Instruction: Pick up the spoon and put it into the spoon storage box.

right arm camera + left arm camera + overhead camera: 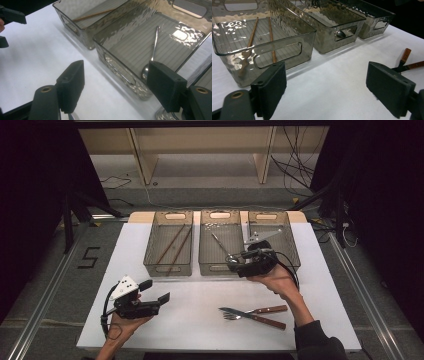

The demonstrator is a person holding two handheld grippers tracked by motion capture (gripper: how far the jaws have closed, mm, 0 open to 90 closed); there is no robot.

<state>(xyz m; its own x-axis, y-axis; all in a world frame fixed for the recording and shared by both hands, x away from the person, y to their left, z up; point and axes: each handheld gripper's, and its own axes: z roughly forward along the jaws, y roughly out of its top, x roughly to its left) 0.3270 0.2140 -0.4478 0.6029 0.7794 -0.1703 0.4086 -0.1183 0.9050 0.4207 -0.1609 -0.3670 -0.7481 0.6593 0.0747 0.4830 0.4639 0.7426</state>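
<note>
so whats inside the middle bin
A single metal spoon lies on the ribbed floor of the middle bin, bowl toward the near wall. In the high view the right gripper covers the bin's near right corner, so that patch stays hidden there.

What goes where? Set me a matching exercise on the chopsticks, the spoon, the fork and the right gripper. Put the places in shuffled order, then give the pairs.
Things:
1. chopsticks
2. spoon
3. fork
4. right gripper

Places or states:
A. on the table, with the knife
B. open, at the middle bin, by its near wall
C. in the leftmost bin
D. in the middle bin

Pairs: 1-C, 2-D, 3-A, 4-B
</note>
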